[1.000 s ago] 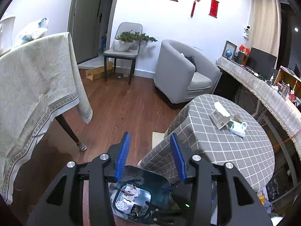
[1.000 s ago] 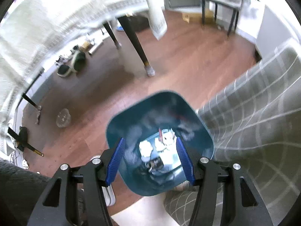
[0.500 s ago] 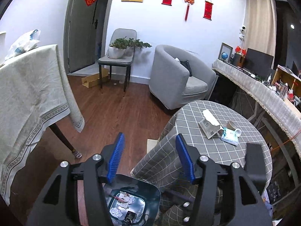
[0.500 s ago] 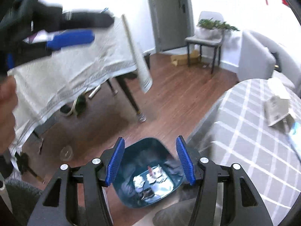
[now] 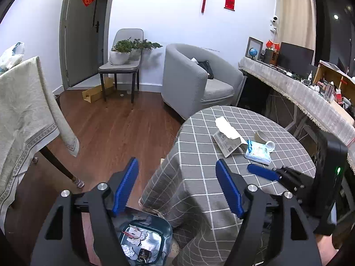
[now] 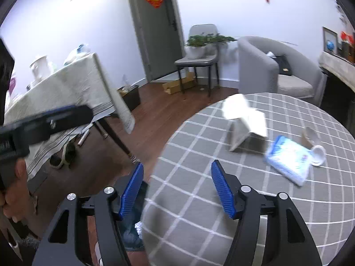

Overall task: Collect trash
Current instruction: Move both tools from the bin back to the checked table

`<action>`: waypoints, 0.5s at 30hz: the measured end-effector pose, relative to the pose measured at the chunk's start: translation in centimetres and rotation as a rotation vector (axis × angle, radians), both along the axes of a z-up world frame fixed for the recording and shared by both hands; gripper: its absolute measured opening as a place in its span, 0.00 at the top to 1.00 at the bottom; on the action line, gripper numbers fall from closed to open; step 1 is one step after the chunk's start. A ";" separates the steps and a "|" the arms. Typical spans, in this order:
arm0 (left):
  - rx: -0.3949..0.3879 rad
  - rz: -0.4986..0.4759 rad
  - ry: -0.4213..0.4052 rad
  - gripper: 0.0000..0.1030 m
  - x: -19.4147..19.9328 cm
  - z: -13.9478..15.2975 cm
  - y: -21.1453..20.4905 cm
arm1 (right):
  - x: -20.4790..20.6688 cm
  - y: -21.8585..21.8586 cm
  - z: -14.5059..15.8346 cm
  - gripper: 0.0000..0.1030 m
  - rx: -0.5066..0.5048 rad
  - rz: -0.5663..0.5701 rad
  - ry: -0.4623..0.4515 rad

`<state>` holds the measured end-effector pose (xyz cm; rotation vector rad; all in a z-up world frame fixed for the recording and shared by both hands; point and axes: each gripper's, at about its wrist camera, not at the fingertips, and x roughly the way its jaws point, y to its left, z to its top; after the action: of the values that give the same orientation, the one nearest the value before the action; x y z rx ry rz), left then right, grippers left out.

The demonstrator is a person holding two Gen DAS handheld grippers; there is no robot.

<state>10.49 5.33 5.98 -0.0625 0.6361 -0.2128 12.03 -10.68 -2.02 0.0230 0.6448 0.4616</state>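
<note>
A teal bin [image 5: 164, 226] stands on the floor beside the round table [image 5: 199, 177] with its grey checked cloth; crumpled paper [image 5: 133, 237] lies inside the bin. On the table lie a torn white carton [image 5: 228, 137], a blue tissue pack [image 5: 258, 151] and a tipped paper cup [image 5: 266, 143]. My left gripper [image 5: 177, 188] hovers above the bin and the table's near edge, its jaws opening with nothing between them. My right gripper [image 6: 177, 188] hangs over the near side of the table [image 6: 199, 210], jaws also opening and empty. The carton [image 6: 246, 122], pack [image 6: 288, 161] and cup [image 6: 315, 148] lie beyond it.
A large table under a beige cloth [image 5: 22, 115] stands at the left, with slippers [image 6: 64, 155] below it. A grey armchair [image 5: 190, 84] and a chair with a potted plant [image 5: 122, 59] stand at the back. A cluttered sideboard [image 5: 310, 97] runs along the right.
Both views have swung up from the bin towards the round table. The right gripper has risen from over the bin to above the tabletop. The left jaws have spread wider.
</note>
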 end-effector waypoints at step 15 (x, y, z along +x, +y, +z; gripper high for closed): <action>-0.030 -0.029 0.018 0.25 3.2 -0.9 -4.3 | 1.9 -7.6 0.2 0.28 -0.024 -0.154 -0.026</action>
<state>13.67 1.06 5.06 -0.0841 0.6525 -0.2496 13.94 -18.27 -1.86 0.0438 0.6178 0.3048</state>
